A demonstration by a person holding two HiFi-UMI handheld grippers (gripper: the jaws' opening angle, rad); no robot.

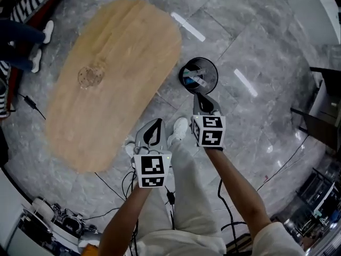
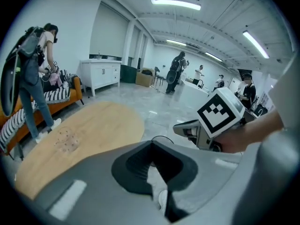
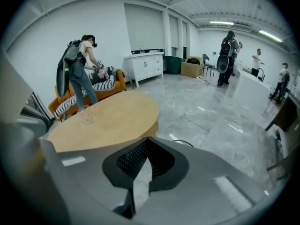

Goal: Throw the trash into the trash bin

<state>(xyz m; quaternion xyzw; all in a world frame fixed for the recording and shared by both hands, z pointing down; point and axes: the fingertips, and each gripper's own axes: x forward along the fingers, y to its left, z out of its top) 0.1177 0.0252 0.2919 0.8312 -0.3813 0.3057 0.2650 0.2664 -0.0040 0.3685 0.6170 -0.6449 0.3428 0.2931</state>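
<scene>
Now: round black trash bin (image 1: 210, 68), pale trash (image 1: 194, 80) inside; left gripper (image 1: 156, 124), right gripper (image 1: 201, 99) fingers pressed together, empty.

Oval wooden table (image 1: 133, 47) with one clear item (image 1: 90, 77); trash bin (image 1: 198, 75) on floor (image 1: 256, 41).

My right gripper (image 1: 204, 103) covers the near rim of the trash bin (image 1: 198, 60). The trash (image 1: 195, 80) inside, perhaps pale wrappers, is too small to name. On the table (image 1: 128, 52), a clear thing (image 1: 90, 77) blurs beyond telling.
</scene>
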